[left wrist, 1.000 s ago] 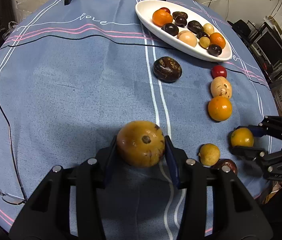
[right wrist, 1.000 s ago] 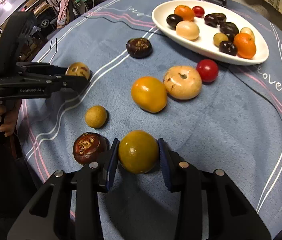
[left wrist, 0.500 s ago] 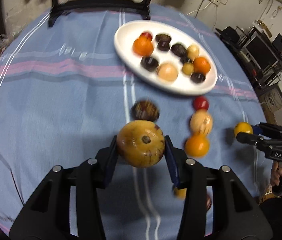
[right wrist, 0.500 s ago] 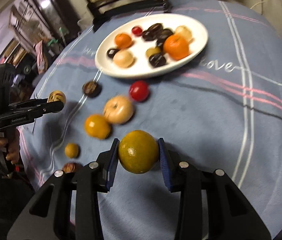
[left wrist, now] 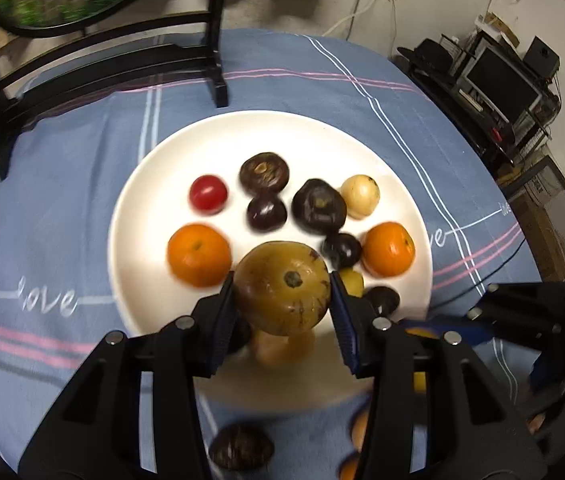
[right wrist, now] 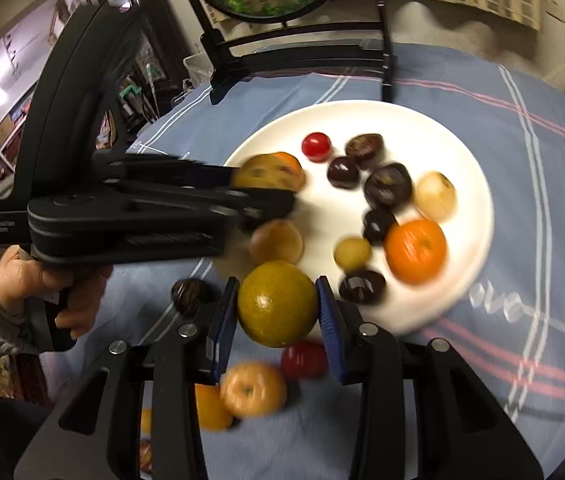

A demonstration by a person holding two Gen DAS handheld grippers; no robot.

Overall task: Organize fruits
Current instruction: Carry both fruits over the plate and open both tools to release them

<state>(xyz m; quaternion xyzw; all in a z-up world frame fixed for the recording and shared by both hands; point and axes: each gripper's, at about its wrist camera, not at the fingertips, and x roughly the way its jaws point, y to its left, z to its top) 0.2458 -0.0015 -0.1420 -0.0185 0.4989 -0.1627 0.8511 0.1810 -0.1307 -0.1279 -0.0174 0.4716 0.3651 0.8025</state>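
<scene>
My left gripper is shut on a brown-yellow round fruit and holds it above the near part of the white plate; it also shows in the right wrist view, over the plate's left side. My right gripper is shut on a yellow-green citrus, held above the cloth at the plate's near left rim. The plate holds oranges, dark fruits, a red tomato and pale fruits.
Loose fruits lie on the blue striped cloth near the plate: a dark one, a red one, a pale one and an orange one. A black stand rises behind the plate.
Both grippers have moved forward with their fruits, from the near cloth to the plate. The left one now hangs over the plate, the right at its rim.
</scene>
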